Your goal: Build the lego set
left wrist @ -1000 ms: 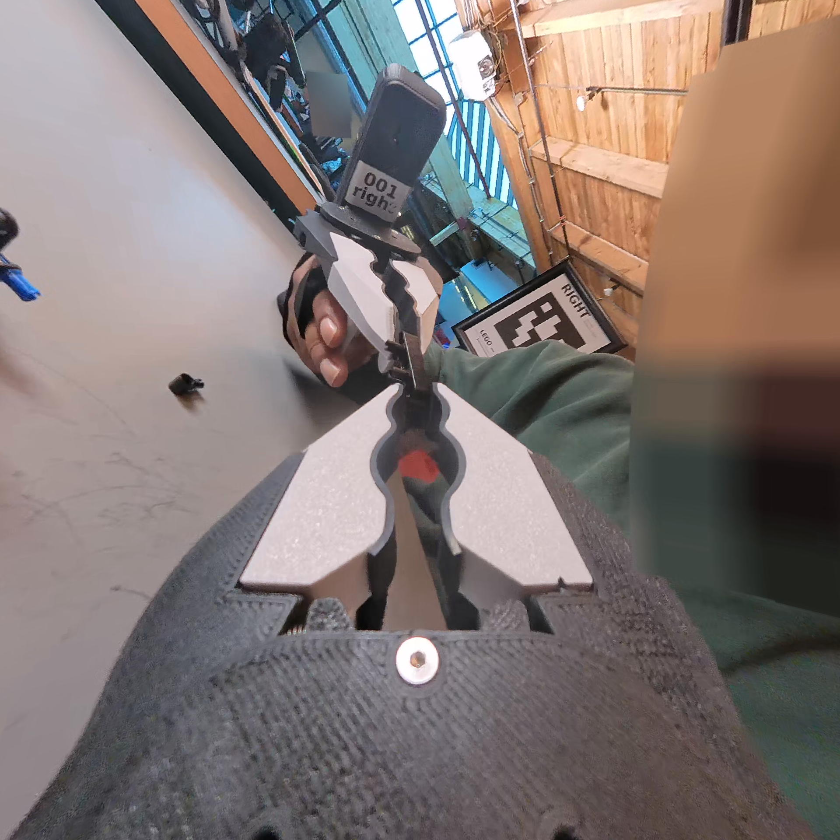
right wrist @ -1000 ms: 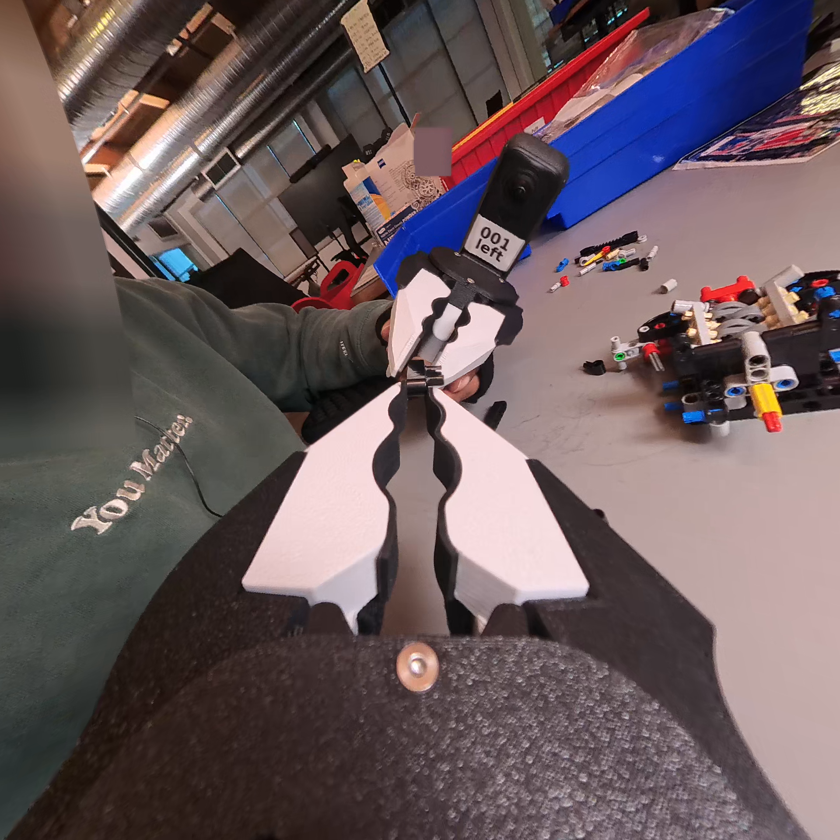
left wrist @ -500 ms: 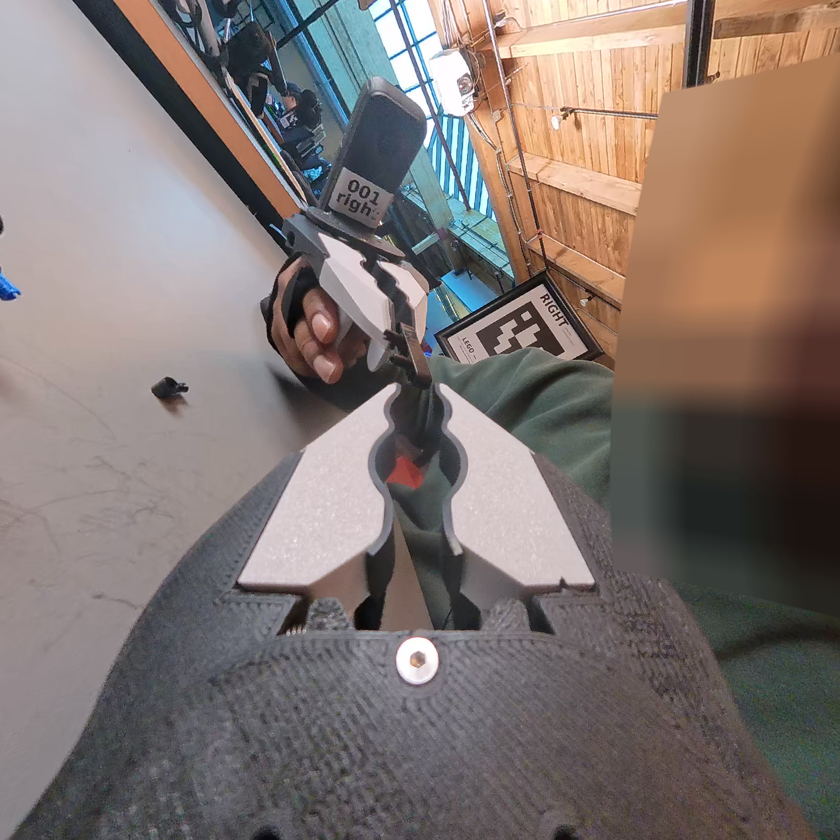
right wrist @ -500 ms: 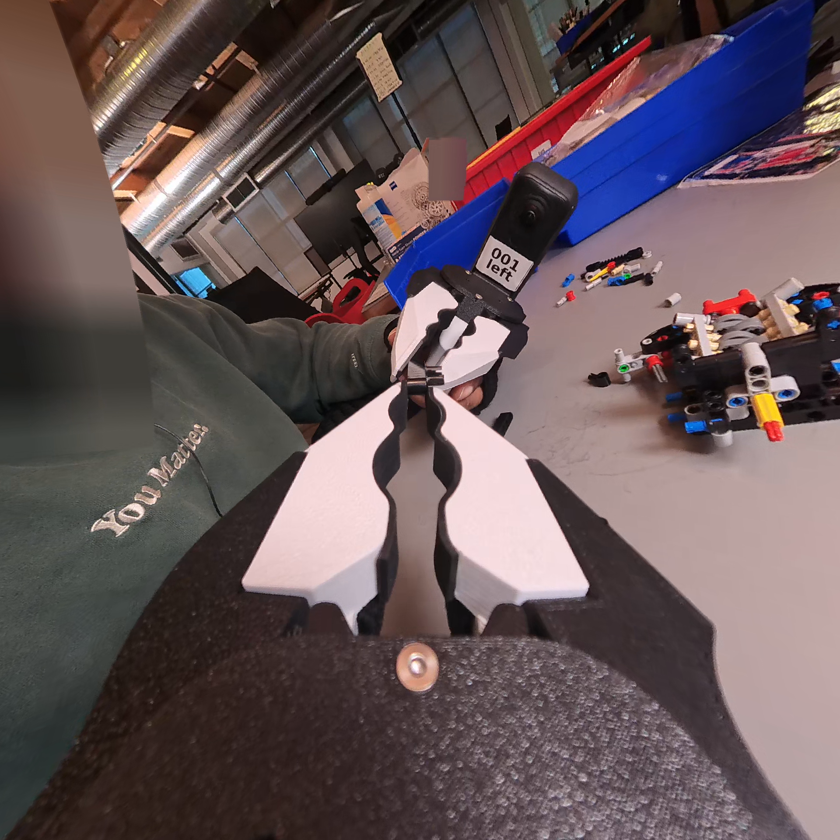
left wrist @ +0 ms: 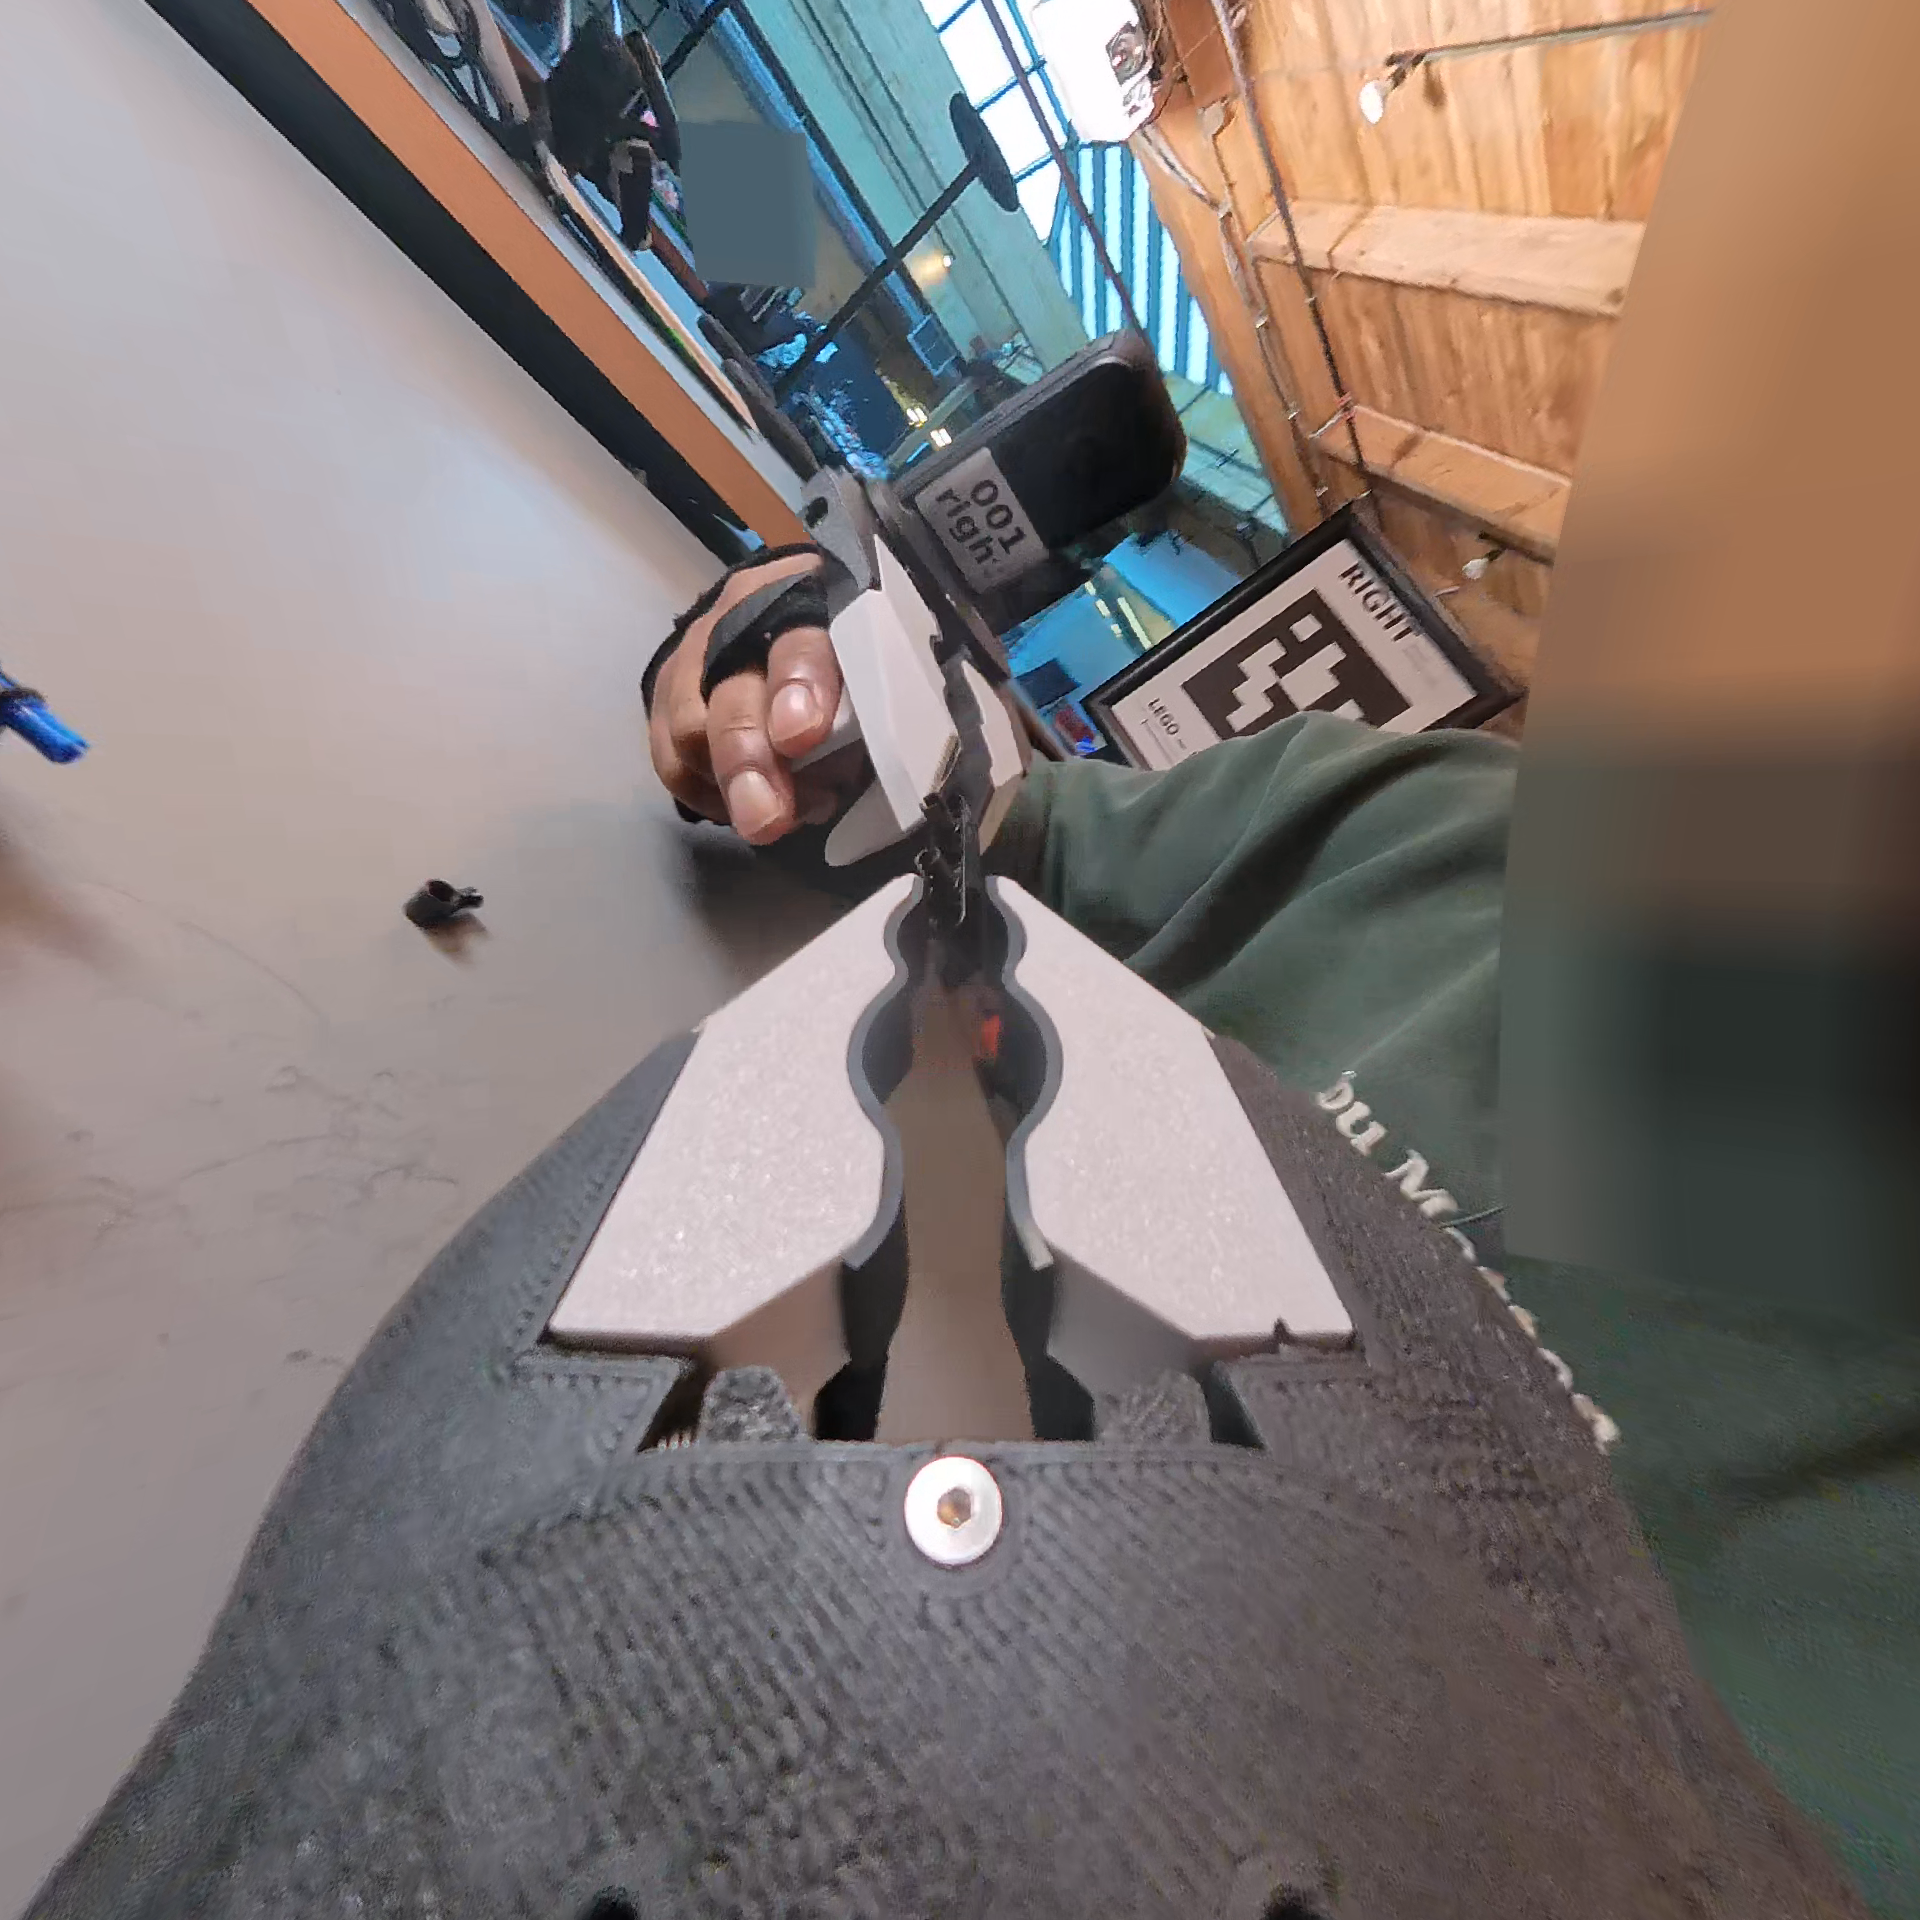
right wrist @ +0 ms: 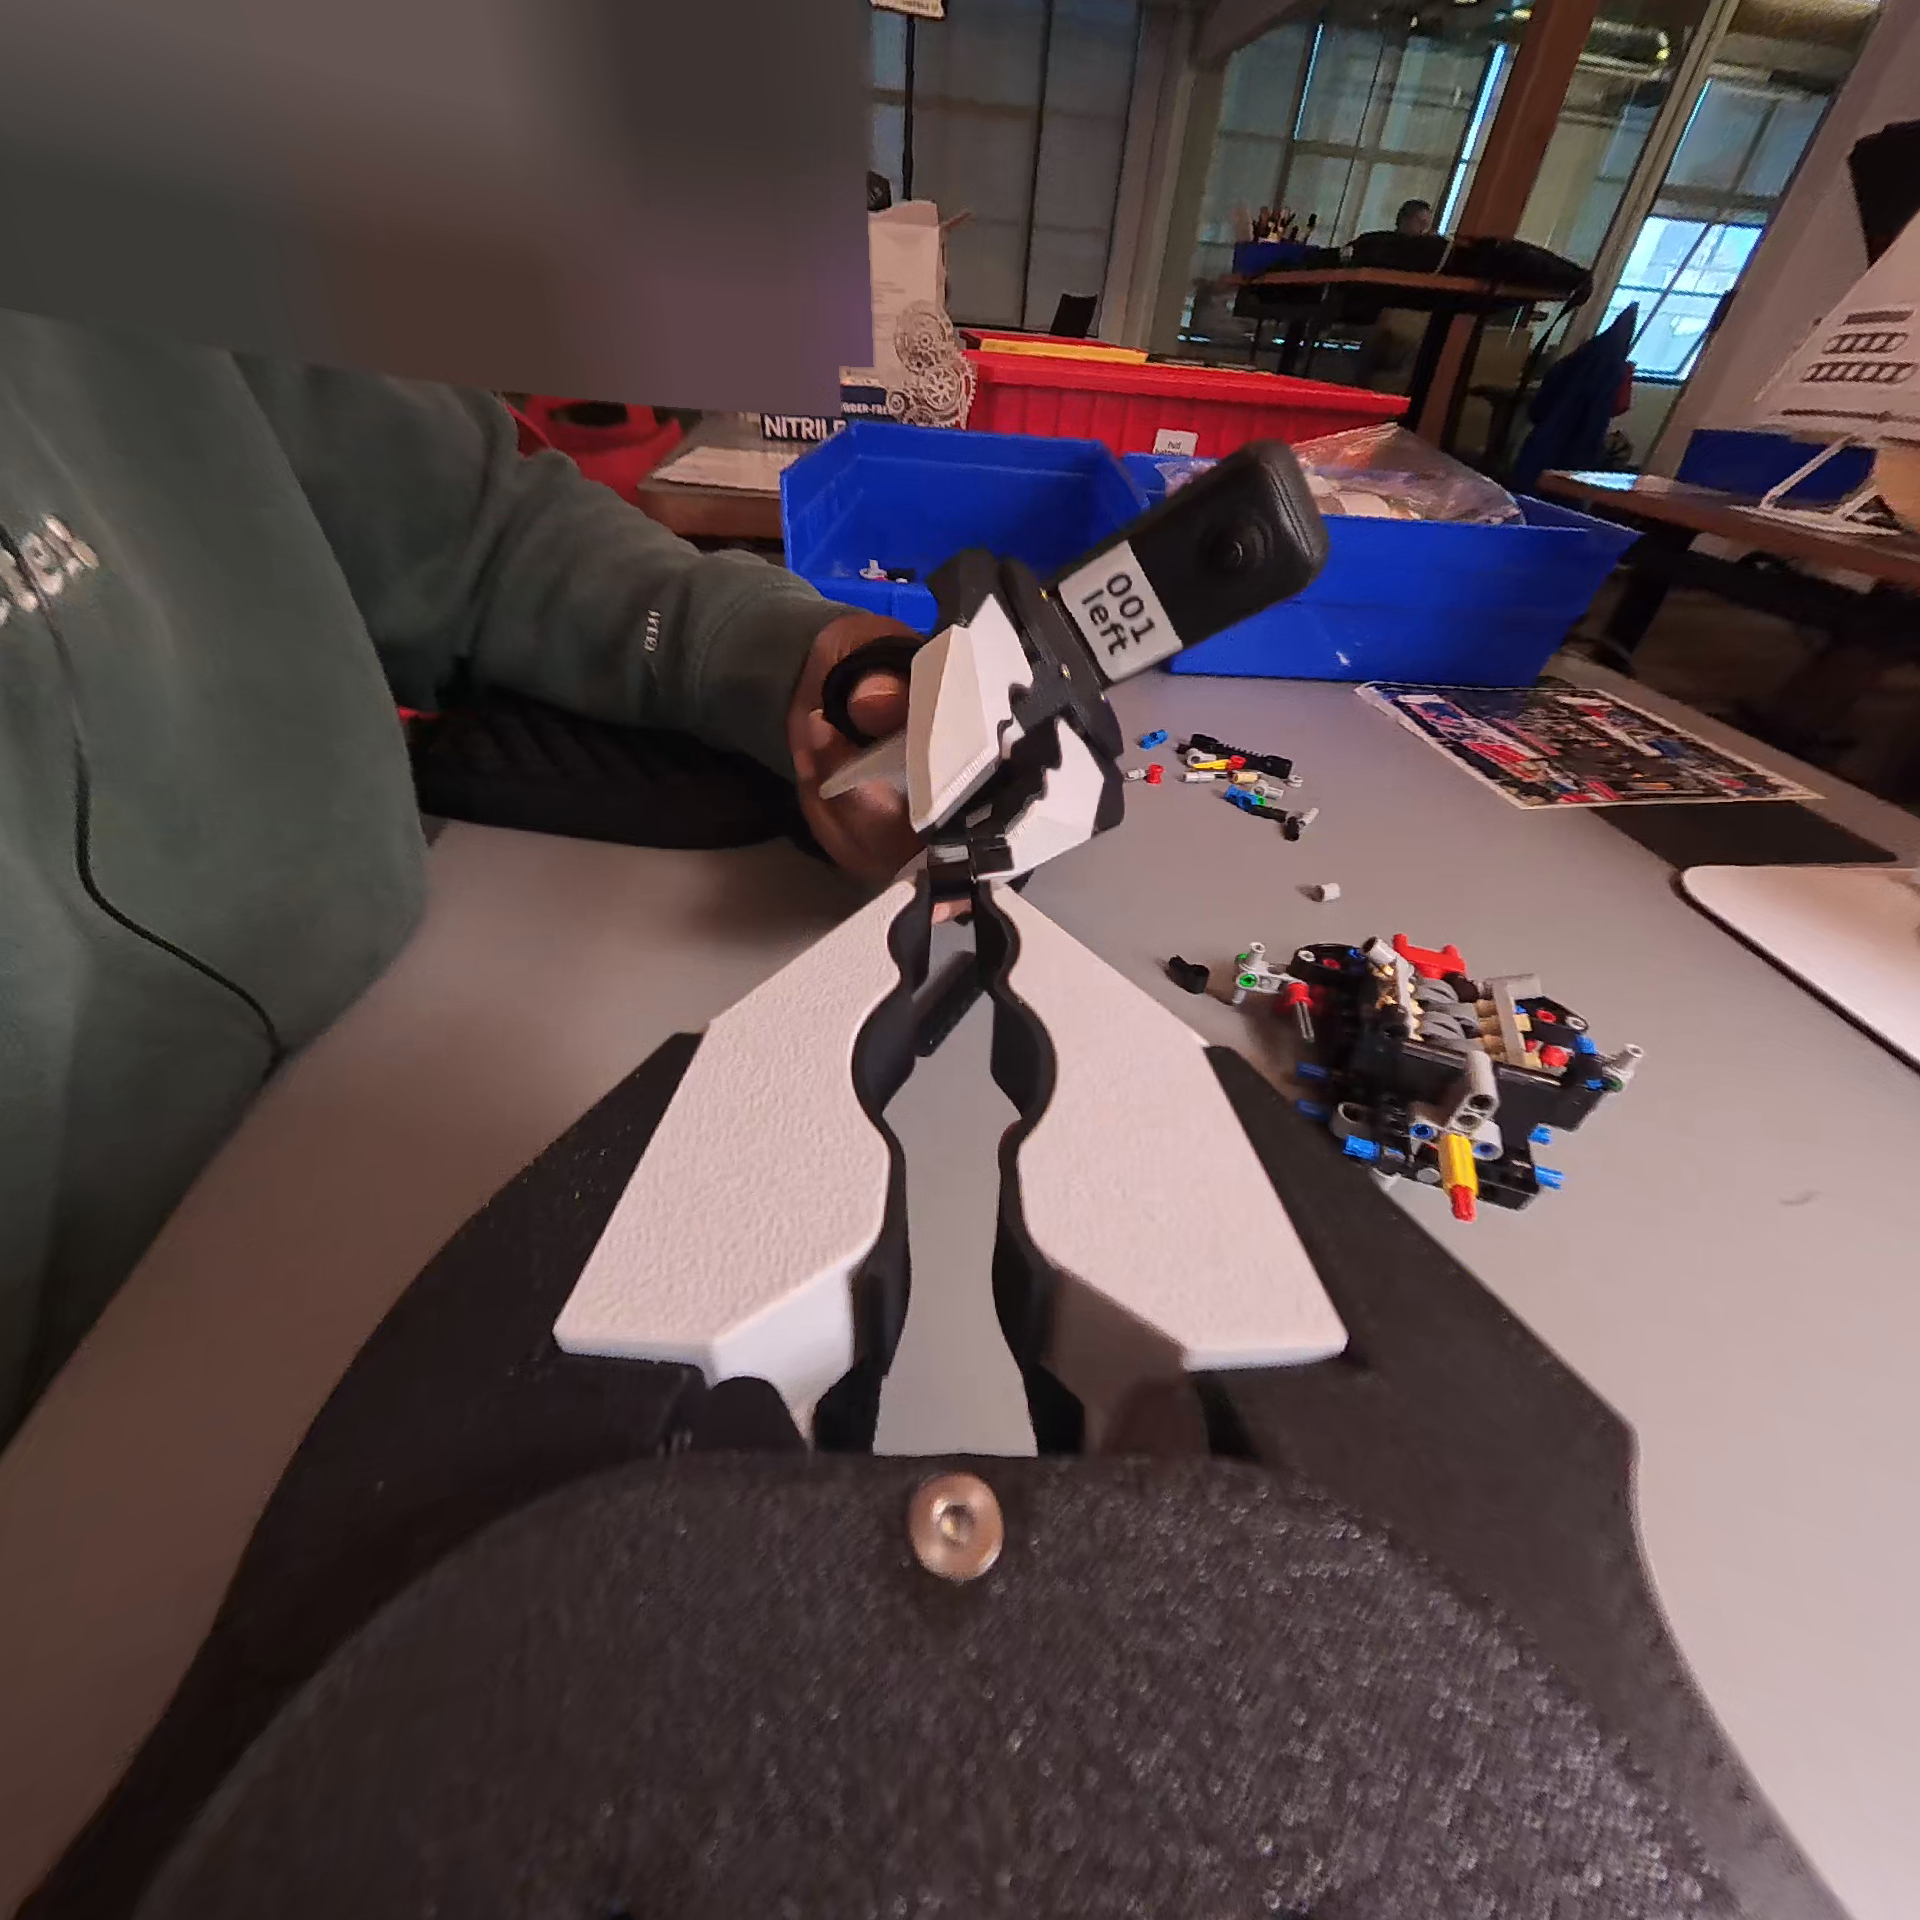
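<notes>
In the left wrist view, the left gripper (left wrist: 951, 914) fills the lower half of the frame, its jaws nearly closed at the tips on a small black piece (left wrist: 948, 883) just above centre. A bit of red (left wrist: 987, 1032) shows in the gap behind the tips; what it belongs to cannot be told. The right gripper (left wrist: 940, 821) comes down from above, tip to tip with the left one, gripping the same black piece from the far side. A hand (left wrist: 743, 717) holds it. A loose black part (left wrist: 442, 902) lies on the grey table (left wrist: 260, 520) at centre left.

In the right wrist view, the right gripper (right wrist: 951, 904) has its jaws drawn almost together on the black piece (right wrist: 961, 862) at frame centre, meeting the left gripper (right wrist: 966, 847) above it. The half-built model (right wrist: 1434, 1060) sits on the table at centre right, well apart from both sets of jaws. Small loose parts (right wrist: 1236, 774) lie beyond it, before blue bins (right wrist: 1403, 592) and a printed sheet (right wrist: 1579, 743) at the right.
</notes>
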Available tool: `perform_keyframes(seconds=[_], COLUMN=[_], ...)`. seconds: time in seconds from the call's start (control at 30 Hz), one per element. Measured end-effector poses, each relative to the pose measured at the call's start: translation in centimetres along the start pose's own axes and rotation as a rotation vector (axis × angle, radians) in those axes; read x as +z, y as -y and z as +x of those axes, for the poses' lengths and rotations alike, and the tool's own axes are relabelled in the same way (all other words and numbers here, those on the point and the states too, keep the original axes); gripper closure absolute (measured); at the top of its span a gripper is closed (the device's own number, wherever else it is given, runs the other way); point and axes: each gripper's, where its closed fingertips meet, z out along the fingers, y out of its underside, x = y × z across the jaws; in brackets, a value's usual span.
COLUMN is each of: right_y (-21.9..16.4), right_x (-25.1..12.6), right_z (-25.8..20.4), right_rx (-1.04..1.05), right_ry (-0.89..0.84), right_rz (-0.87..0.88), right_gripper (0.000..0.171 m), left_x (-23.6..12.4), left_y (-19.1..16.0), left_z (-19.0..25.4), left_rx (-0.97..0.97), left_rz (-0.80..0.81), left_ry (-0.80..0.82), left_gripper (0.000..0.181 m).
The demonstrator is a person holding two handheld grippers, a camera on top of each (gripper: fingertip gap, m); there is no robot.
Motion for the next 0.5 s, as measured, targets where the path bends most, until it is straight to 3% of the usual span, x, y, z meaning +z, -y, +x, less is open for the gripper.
perform_keyframes(seconds=[0.33,0.5], right_y=[-0.9,-0.9], right_x=[0.1,0.2], right_z=[0.5,0.3], right_rx=[-0.015,0.022], right_ry=[-0.041,-0.019], right_rz=[-0.055,-0.058], right_gripper=[0.166,0.150], left_x=[-0.3,-0.1], left_y=[-0.2,-0.6], left_z=[-0.8,-1.1], left_rx=[0.449,0.651], left_rz=[-0.093,-0.161], left_ry=[0.244,0.341], left_gripper=[0.175,0.175])
